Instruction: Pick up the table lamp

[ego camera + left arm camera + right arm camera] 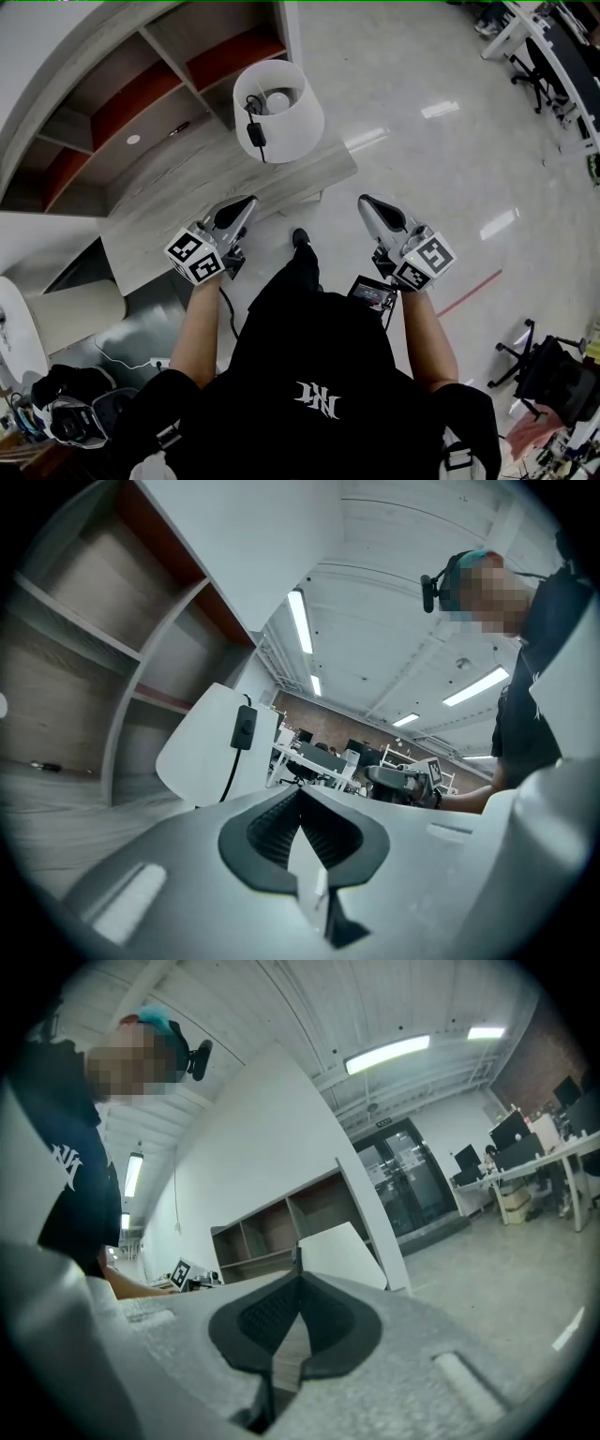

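Note:
The table lamp [278, 108] has a white drum shade and a black cord switch [255, 134]; it stands on the end of a pale wooden counter [178, 202]. My left gripper [247, 206] hangs shut and empty just before the counter's edge, below the lamp. Level with it to the right, over the floor, my right gripper [366, 202] is likewise shut with nothing in it. In the left gripper view the shade [202, 752] and its switch [245, 728] rise beyond the closed jaws of the left gripper [300, 794]. The right gripper view shows the shade [342, 1252] just past the right gripper [298, 1274].
A wood shelf unit with red-backed compartments [122, 103] stands behind the counter. A cream cylinder [75, 317] and dark gear [66, 403] lie lower left. Office chairs [553, 370] and desks [553, 47] line the right side. A red tape line [467, 293] crosses the glossy floor.

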Tool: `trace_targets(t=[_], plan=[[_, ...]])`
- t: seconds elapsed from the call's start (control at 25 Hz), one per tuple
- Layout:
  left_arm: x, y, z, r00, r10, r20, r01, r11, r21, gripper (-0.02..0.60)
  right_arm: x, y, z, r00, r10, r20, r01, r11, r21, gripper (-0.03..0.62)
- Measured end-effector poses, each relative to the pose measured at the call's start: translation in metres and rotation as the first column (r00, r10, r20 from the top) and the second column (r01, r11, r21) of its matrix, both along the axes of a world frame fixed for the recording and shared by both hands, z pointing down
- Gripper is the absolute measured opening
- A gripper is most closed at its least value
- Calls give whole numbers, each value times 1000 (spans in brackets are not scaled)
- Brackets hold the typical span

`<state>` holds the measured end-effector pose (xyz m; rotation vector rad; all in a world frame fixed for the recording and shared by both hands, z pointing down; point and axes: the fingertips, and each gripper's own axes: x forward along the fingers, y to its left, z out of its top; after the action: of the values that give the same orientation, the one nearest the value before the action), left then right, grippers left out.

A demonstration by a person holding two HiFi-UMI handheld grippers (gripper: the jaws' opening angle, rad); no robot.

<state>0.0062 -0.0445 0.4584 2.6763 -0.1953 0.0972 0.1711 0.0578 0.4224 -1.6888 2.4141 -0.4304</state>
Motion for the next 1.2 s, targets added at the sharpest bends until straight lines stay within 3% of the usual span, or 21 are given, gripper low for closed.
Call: trace_targets(t=[0.16, 0.76, 1.0, 1.2], plan=[[4, -25, 13, 1000, 25, 10, -24, 999, -22, 2, 12, -30, 0, 1000, -6, 0, 6, 1000, -20, 2], [2, -115, 52, 998, -54, 28, 58, 978, -201, 2, 49, -137, 23, 996, -66, 57, 75, 985, -159, 3], [0, -129, 61, 993, -104, 53, 113, 968, -226, 2, 68, -165, 27, 997, -62, 51, 71, 977, -200, 3], [3, -143, 64, 988, -144, 61, 154, 957, -244, 5, 76, -195, 31, 989, -122, 87, 139, 965, -221, 10]])
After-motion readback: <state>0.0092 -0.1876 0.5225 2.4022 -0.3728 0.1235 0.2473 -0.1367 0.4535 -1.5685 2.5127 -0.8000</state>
